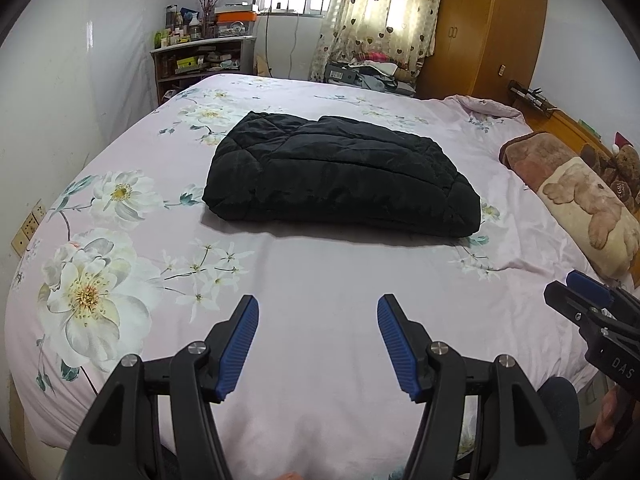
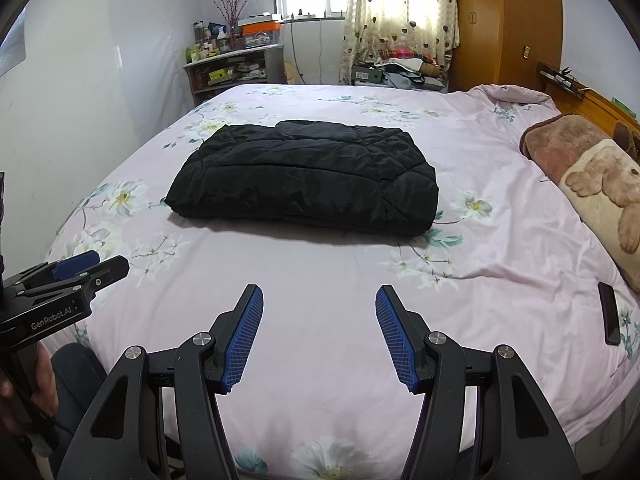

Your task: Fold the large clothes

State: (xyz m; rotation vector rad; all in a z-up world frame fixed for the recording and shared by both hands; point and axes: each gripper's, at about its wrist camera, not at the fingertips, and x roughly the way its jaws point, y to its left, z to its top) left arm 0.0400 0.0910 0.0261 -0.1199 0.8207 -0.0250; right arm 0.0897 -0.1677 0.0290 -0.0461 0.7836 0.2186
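Observation:
A black quilted jacket (image 1: 340, 180) (image 2: 304, 178) lies folded into a thick rectangle in the middle of the bed. My left gripper (image 1: 318, 308) hovers over the near part of the pink floral bedspread (image 1: 320, 280), open, with nothing between its blue pads, well short of the jacket. My right gripper (image 2: 319, 298) is likewise open and empty above the bedspread (image 2: 320, 264), short of the jacket's near edge. Each gripper also shows at the side of the other's view: the right gripper (image 1: 576, 292) and the left gripper (image 2: 96, 266).
A teddy-bear pillow (image 1: 592, 208) (image 2: 604, 200) and a brown cushion (image 2: 560, 140) lie at the right by the wooden headboard. A dark phone (image 2: 610, 314) rests on the bedspread at the right. A cluttered shelf (image 1: 200, 60), a curtain and a wardrobe (image 1: 492, 28) stand beyond the bed.

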